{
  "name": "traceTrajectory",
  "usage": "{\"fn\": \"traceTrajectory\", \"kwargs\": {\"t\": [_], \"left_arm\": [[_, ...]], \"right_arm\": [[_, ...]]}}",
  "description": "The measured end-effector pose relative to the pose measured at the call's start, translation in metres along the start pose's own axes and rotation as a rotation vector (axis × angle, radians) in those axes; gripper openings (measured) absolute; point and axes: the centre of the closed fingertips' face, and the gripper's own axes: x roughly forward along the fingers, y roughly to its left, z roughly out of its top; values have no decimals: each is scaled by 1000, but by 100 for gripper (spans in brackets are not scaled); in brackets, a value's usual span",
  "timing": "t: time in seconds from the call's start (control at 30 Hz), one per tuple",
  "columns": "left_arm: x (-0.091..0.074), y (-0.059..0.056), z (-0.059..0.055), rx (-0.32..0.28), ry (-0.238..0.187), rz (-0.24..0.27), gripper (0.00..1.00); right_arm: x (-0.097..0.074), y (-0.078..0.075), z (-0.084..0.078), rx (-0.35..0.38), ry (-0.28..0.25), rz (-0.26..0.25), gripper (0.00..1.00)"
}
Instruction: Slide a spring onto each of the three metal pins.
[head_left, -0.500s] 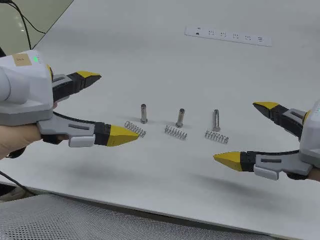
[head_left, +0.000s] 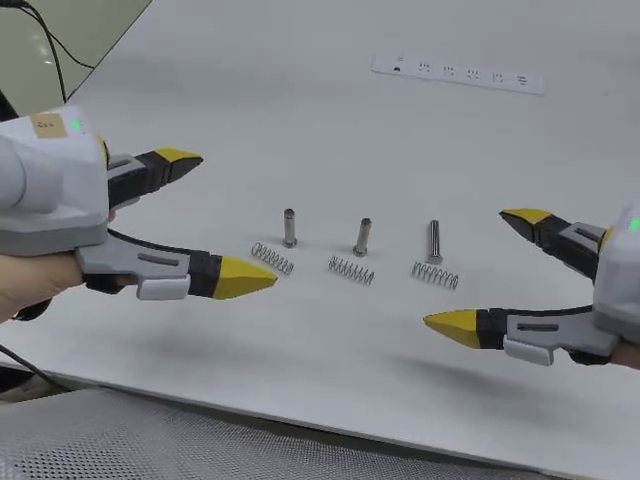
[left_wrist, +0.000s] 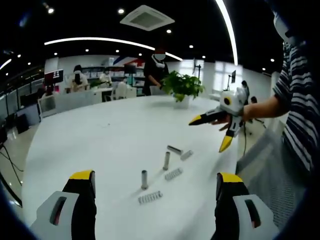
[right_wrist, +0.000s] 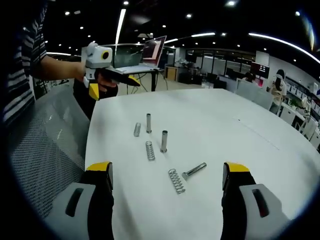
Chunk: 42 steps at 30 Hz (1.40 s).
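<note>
- The left gripper (head_left: 232, 219) hovers left of the three pins (head_left: 362, 236), jaws spread and empty.
- The right gripper (head_left: 467, 267) hovers at the right, jaws spread.
- The springs (head_left: 351, 270) lie on the table (head_left: 300, 120) just near the pins.

The left gripper (head_left: 237, 219) and right gripper (head_left: 465, 267) share one scheme: yellow tips, black behind them, grey further back, then a white housing with a small green light. The pins (head_left: 363, 236) and springs (head_left: 351, 270) are bare silver-grey metal. The table (head_left: 330, 120) is plain matte white, and so is the power strip (head_left: 458, 74). A mesh (head_left: 150, 440) is grey, dotted with fine perforations. The person's sleeve (left_wrist: 295, 90) is striped dark and white; the plant (left_wrist: 182, 85) is green.
</note>
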Motion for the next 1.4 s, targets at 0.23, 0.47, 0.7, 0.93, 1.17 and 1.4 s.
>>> {"fn": "traceTrajectory", "kwargs": {"t": [0.23, 0.47, 0.7, 0.93, 1.17, 1.4], "left_arm": [[-1, 1, 1, 2, 2, 1, 98], [-1, 2, 3, 5, 2, 1, 98], [-3, 1, 1, 4, 9, 0, 98], [-3, 1, 1, 3, 11, 3, 98], [-4, 0, -2, 0, 18, -1, 98], [-2, -1, -4, -1, 26, -8, 98]], "right_arm": [[0, 1, 2, -6, 3, 2, 90], [1, 3, 4, -9, 2, 5, 90], [2, 4, 5, -12, 1, 10, 90], [1, 4, 5, -11, 3, 11, 90], [0, 5, 3, -8, 3, 12, 90], [-3, 3, 2, -4, 4, 0, 89]]}}
